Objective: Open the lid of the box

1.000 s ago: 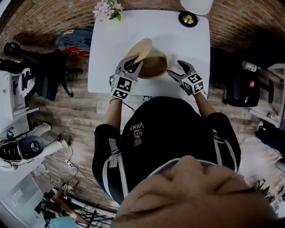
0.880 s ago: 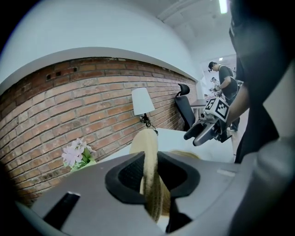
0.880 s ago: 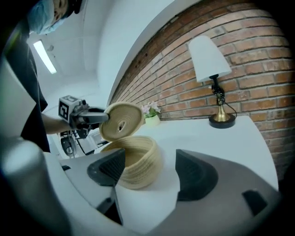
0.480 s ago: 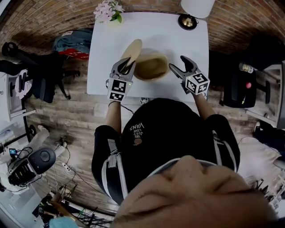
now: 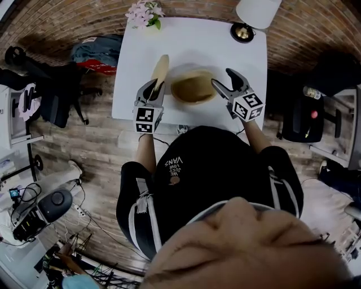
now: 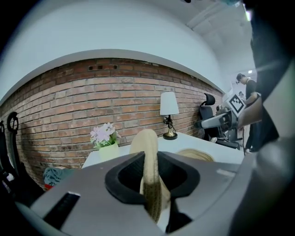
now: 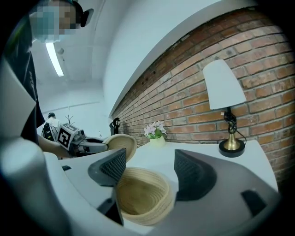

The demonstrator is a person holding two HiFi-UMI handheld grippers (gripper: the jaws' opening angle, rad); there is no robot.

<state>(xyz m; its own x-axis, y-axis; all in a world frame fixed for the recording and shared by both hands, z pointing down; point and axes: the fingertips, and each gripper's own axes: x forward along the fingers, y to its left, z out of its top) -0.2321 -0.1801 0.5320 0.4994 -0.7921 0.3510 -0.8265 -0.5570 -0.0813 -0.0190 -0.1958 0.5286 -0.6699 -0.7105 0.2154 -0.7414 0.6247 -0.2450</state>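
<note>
The round woven box (image 5: 193,87) stands uncovered on the white table (image 5: 192,39). Its woven lid (image 5: 159,70) is lifted off to the left and stands on edge, with my left gripper (image 5: 153,86) shut on its rim. In the left gripper view the lid (image 6: 146,143) rises edge-on from between the jaws, with the box (image 6: 196,154) to the right behind it. My right gripper (image 5: 224,80) hovers open just right of the box, touching nothing. In the right gripper view the box's hollow (image 7: 140,196) lies below the open jaws, and the lid (image 7: 120,144) shows at left.
A white-shaded lamp (image 5: 256,11) with a brass base (image 5: 243,32) stands at the table's far right corner. A pot of pink flowers (image 5: 144,12) is at the far left corner. Chairs and gear sit on the wooden floor either side.
My left gripper has carried the lid leftward away from the box and rolled it more edge-on. My right gripper has risen beside the box.
</note>
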